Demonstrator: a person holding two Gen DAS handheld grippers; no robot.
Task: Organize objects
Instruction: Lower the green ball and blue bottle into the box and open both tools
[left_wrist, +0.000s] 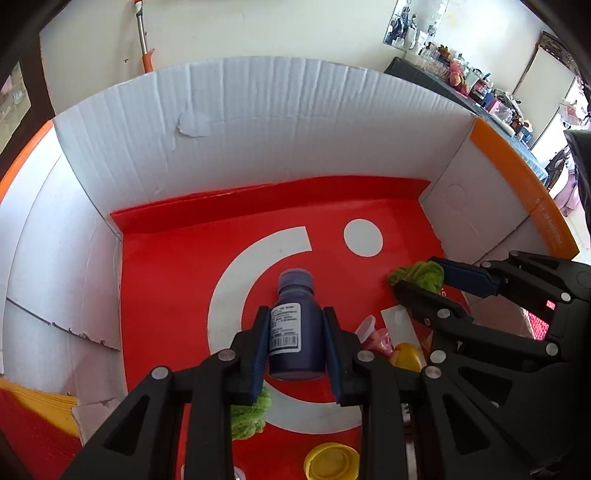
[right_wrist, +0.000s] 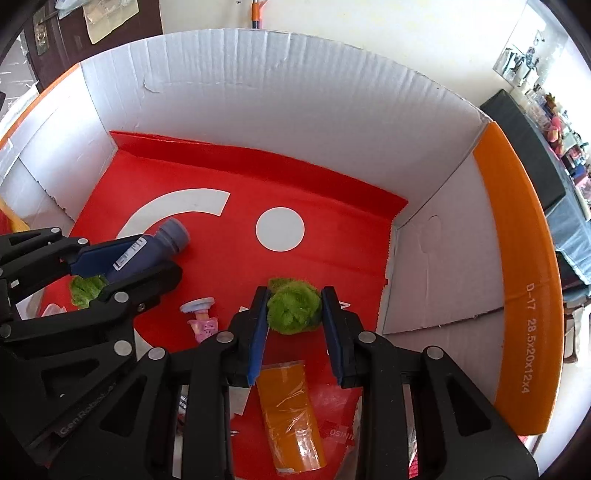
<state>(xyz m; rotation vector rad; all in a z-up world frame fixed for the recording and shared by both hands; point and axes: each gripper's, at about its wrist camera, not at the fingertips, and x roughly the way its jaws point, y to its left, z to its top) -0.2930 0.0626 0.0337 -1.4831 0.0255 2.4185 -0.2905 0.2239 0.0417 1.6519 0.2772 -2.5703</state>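
Both grippers are inside a cardboard box (left_wrist: 258, 122) with a red floor. My left gripper (left_wrist: 295, 343) is shut on a dark purple bottle (left_wrist: 293, 332) with a white label, held above the floor; the bottle also shows in the right wrist view (right_wrist: 147, 251). My right gripper (right_wrist: 295, 314) is shut on a green fuzzy ball (right_wrist: 293, 312), near the box's right wall; the ball also shows in the left wrist view (left_wrist: 419, 277). A second green fuzzy ball (left_wrist: 249, 413) lies on the floor under the left gripper.
On the box floor lie a small pink and lilac toy (right_wrist: 201, 317), an orange wrapped cylinder (right_wrist: 290, 410), a yellow lid (left_wrist: 330, 461) and a yellow piece (left_wrist: 408, 354). The box walls (right_wrist: 443, 258) stand tall around. A cluttered table (left_wrist: 480, 88) is beyond.
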